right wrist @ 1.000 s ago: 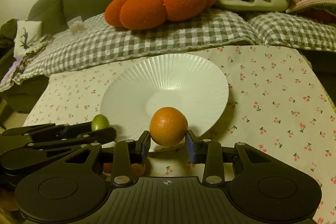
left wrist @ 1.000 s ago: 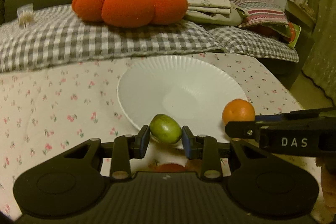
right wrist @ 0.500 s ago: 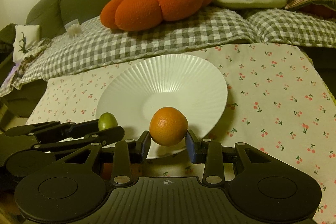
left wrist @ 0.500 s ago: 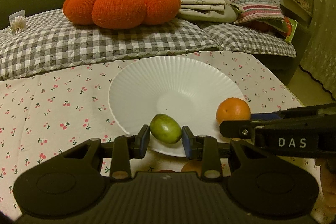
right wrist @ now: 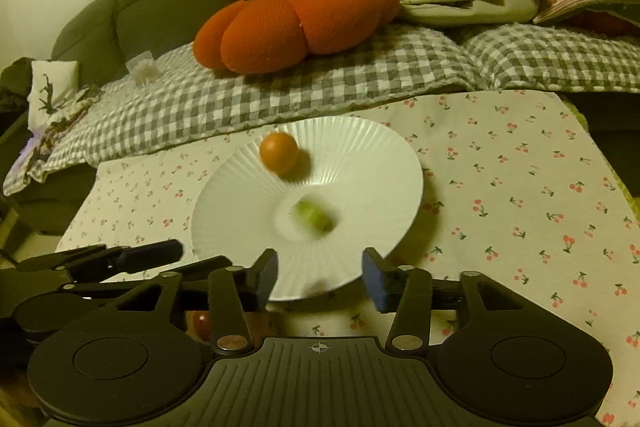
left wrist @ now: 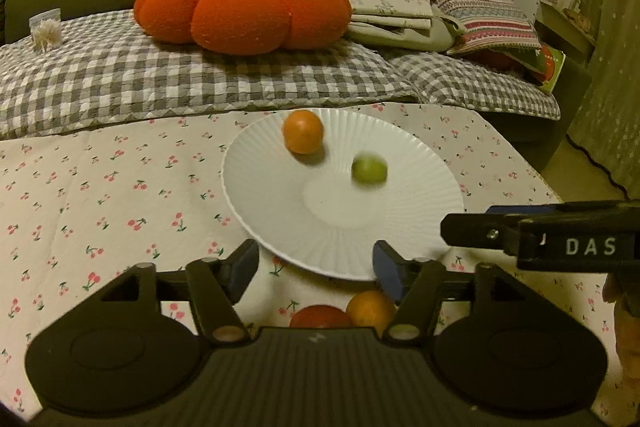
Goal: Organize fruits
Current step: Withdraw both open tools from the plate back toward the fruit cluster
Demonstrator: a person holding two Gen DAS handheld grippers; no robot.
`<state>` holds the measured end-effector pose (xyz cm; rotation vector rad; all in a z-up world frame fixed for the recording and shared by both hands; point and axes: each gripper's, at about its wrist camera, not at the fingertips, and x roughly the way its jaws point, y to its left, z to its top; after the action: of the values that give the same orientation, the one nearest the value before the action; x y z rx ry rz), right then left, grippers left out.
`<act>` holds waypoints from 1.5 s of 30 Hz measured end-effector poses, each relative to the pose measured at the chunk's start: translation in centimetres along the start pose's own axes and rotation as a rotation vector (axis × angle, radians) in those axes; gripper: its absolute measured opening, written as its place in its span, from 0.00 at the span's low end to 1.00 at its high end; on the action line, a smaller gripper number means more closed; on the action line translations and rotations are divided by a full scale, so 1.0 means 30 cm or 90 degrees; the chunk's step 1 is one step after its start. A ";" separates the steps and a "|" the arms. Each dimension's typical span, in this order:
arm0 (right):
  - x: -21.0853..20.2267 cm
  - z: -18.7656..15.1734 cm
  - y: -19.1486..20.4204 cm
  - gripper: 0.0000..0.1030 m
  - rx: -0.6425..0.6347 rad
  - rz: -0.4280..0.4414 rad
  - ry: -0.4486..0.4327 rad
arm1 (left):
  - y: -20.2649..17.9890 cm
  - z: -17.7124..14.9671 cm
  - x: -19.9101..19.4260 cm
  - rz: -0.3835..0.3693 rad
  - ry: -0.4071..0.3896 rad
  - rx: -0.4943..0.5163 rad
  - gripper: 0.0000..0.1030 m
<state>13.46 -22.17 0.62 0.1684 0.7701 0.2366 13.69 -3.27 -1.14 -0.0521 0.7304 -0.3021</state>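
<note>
A white ribbed plate (left wrist: 280, 195) (right wrist: 224, 227) lies on the cherry-print cloth. An orange (left wrist: 303, 131) (right wrist: 279, 151) sits near the plate's far rim. A green fruit (left wrist: 369, 168) (right wrist: 314, 215), blurred by motion, is in the plate's hollow. My left gripper (left wrist: 314, 267) hangs at the plate's near edge, its jaws opening with nothing between them. My right gripper (right wrist: 320, 277) stands beside it, jaws opening too and empty. A red fruit (left wrist: 320, 317) and a second orange (left wrist: 370, 309) lie on the cloth under the left gripper.
A sofa with a grey checked blanket (left wrist: 200, 79) runs along the table's far side. An orange pumpkin-shaped cushion (left wrist: 244, 11) and folded linens (left wrist: 400, 7) rest on it. The table's right edge (left wrist: 536, 171) drops to the floor.
Both grippers have let go of their fruit. The orange and the green fruit have dropped and rolled further into the plate. Both pairs of jaws stand wider apart.
</note>
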 end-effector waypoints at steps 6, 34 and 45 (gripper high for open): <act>-0.042 -0.020 0.012 0.64 -0.020 -0.001 -0.007 | 0.014 -0.027 -0.042 0.004 0.006 -0.002 0.74; -0.145 -0.160 0.034 0.91 -0.056 -0.009 0.002 | 0.063 -0.175 -0.180 0.021 0.040 -0.008 0.98; -0.150 -0.221 0.041 0.92 -0.077 -0.006 0.020 | 0.097 -0.233 -0.208 0.036 0.053 -0.007 0.99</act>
<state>5.49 -21.79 -0.76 0.0475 0.7853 0.2767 5.39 1.73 -2.75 -0.0300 0.8143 -0.2475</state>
